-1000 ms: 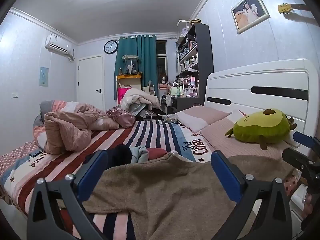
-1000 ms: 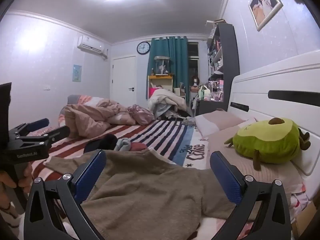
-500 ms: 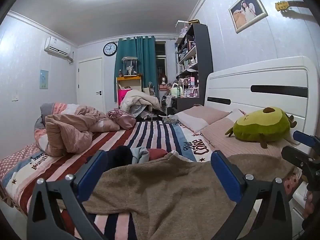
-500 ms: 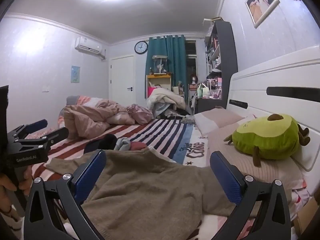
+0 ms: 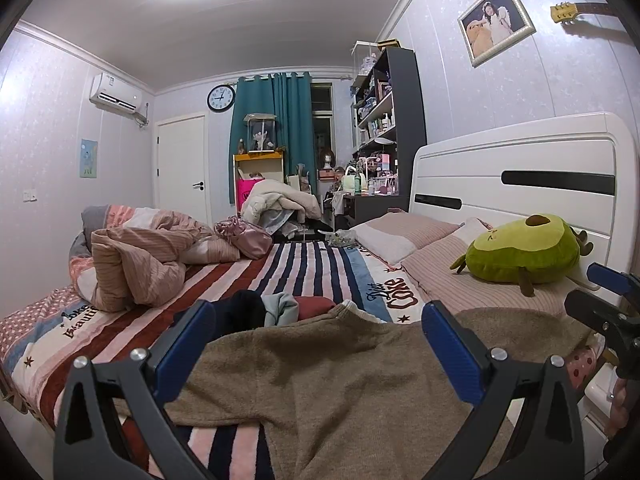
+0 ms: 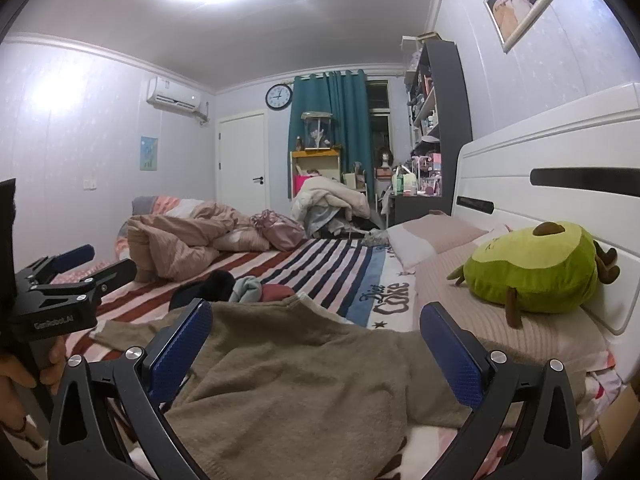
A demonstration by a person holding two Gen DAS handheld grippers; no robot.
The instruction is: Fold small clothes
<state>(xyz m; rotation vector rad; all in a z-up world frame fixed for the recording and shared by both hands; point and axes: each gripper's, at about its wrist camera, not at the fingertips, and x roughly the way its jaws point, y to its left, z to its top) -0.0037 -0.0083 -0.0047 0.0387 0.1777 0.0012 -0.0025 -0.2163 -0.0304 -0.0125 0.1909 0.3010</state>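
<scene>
My left fingers (image 5: 316,336) and right fingers (image 6: 316,334) both gape wide, holding nothing, poised over the brown sweater (image 5: 340,380) spread flat on the striped bed (image 5: 304,264); small clothes (image 5: 276,306) pile just beyond it.

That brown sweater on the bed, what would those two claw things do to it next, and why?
Probably lower both onto an edge and close on it. The brown sweater lies spread out and unfolded on the striped bed, and both the left gripper and right gripper hover over it with jaws open, holding nothing.
</scene>
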